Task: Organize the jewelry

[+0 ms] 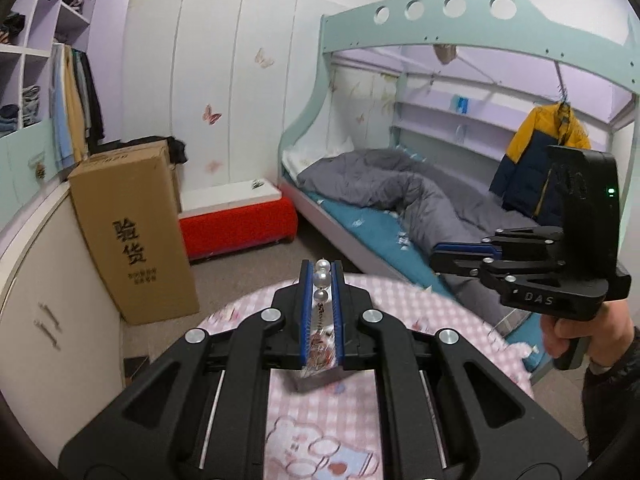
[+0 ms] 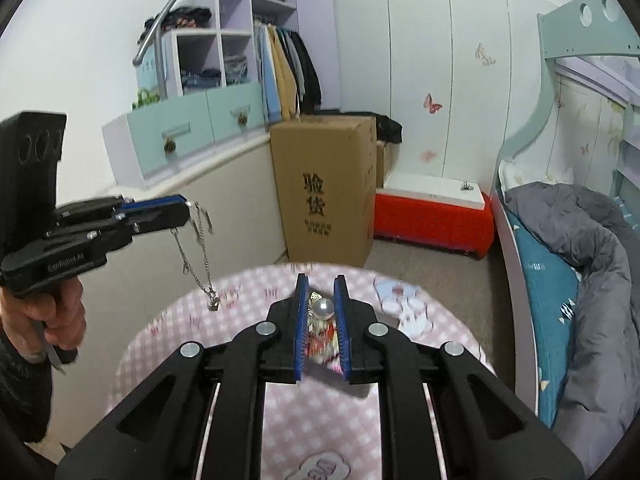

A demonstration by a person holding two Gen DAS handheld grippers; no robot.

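In the left wrist view my left gripper (image 1: 323, 266) is shut on a string of pearls (image 1: 322, 278) with a thin chain running back between the blue pads. The right wrist view shows that gripper (image 2: 187, 210) from the side, with a silver chain (image 2: 196, 256) and small pendant (image 2: 213, 305) dangling from it. My right gripper (image 2: 320, 280) is shut on a single-pearl piece (image 2: 323, 308). Behind each pair of pads sits a blurred clear packet (image 2: 325, 346) with red print; held or lying below, I cannot tell. Both grippers hang above the round pink checked table (image 2: 248, 292).
A tall cardboard box (image 1: 132, 232) stands on the floor beyond the table, beside a red bench (image 1: 240, 228). A bunk bed with a grey duvet (image 1: 400, 192) fills the right. A white cabinet (image 1: 48, 300) runs along the left. A hand (image 1: 560, 336) holds the right gripper (image 1: 434, 255).
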